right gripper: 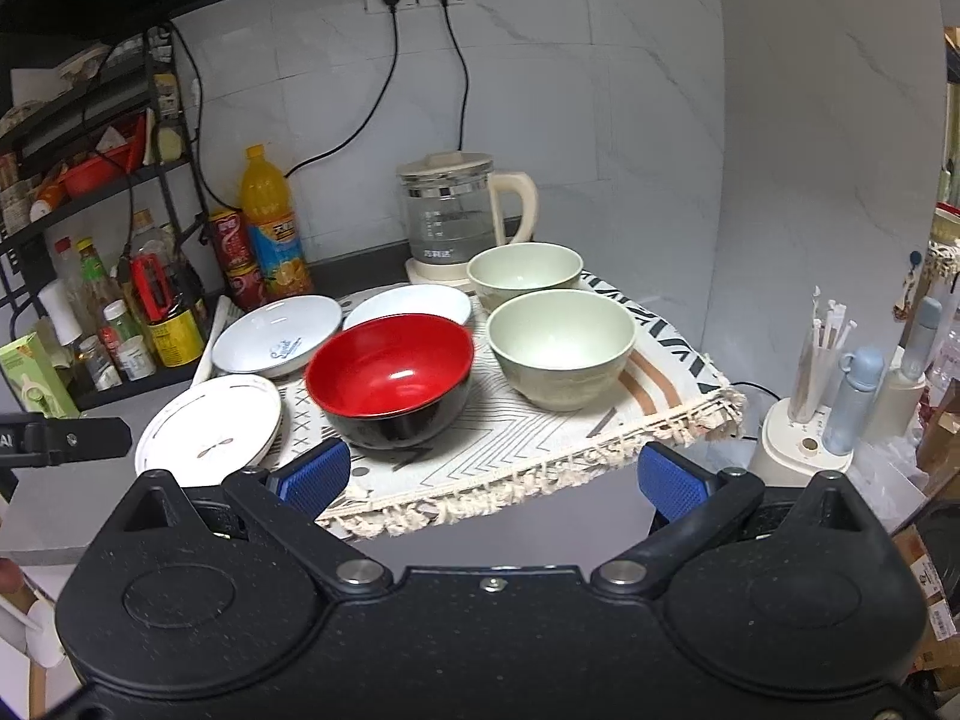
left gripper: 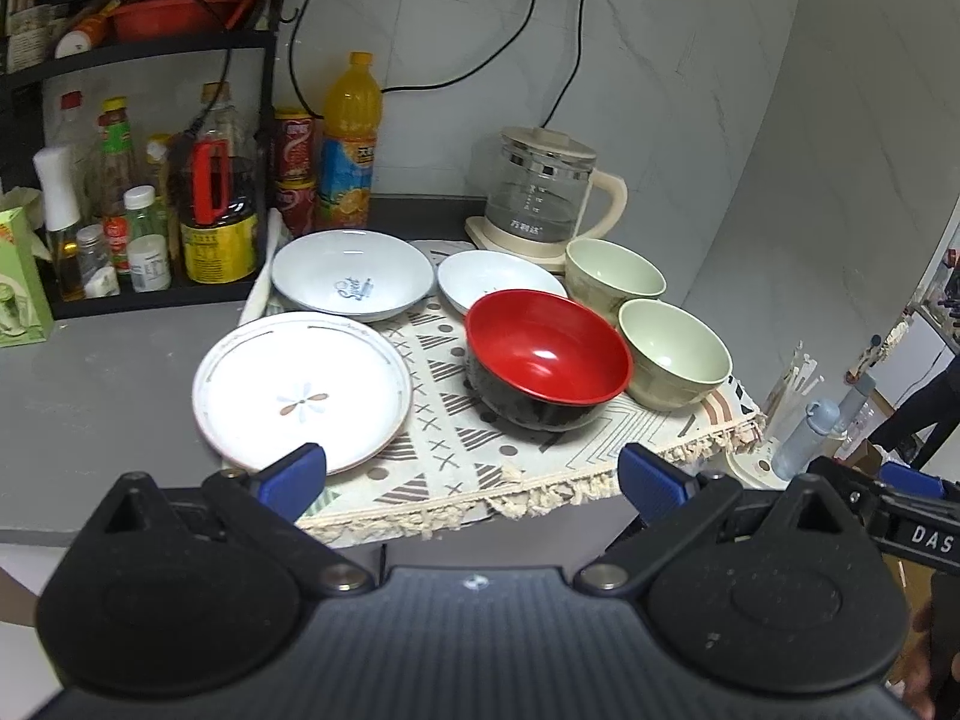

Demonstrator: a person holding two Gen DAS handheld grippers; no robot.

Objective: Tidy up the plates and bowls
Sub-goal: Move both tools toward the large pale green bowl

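On a patterned cloth lie a white flower plate, a white lettered plate, a small white dish, a red-and-black bowl and two pale green bowls, near and far. My left gripper is open and empty, hovering before the cloth's front edge. My right gripper is open and empty, in front of the red bowl and the near green bowl. The flower plate, lettered plate and far green bowl show there too.
A glass kettle stands behind the bowls, plugged into the wall. A rack of bottles and cans and an orange juice bottle stand at the left. A blender base with straws and a blue bottle stand right of the counter.
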